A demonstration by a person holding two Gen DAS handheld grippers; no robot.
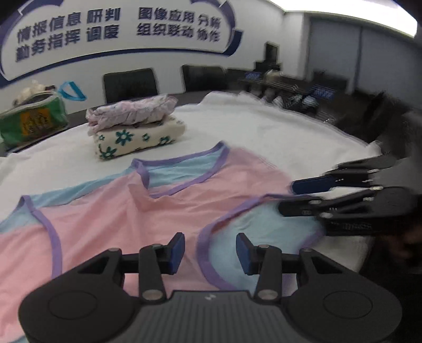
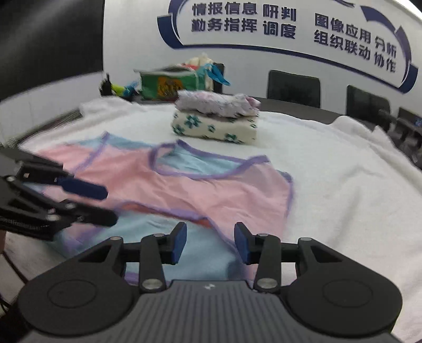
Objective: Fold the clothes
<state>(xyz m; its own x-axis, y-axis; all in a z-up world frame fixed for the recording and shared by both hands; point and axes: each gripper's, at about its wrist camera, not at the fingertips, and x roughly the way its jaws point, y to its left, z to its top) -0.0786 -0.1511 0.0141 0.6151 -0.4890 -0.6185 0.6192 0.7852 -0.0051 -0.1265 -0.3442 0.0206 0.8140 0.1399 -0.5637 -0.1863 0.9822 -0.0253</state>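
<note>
Two low, close views sharing garment [image 1: 110, 224].

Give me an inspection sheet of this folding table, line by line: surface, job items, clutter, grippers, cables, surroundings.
Surface: white towel-like cloth covering the table.
Job's things: pink and blue tank top with purple trim, spread out, not yet folded; folded stack behind it, a pale lilac print garment on a cream flowered one.
Clutter: green bag at the far edge, with blue straps and small blurred items beside it.
Grippers: left gripper jaws open, over the top near an armhole; right gripper jaws open, over the top's near part; neither holds cloth.
Cables: nothing seen.
Surroundings: white wall with blue Chinese lettering; black chairs behind the table.
</note>
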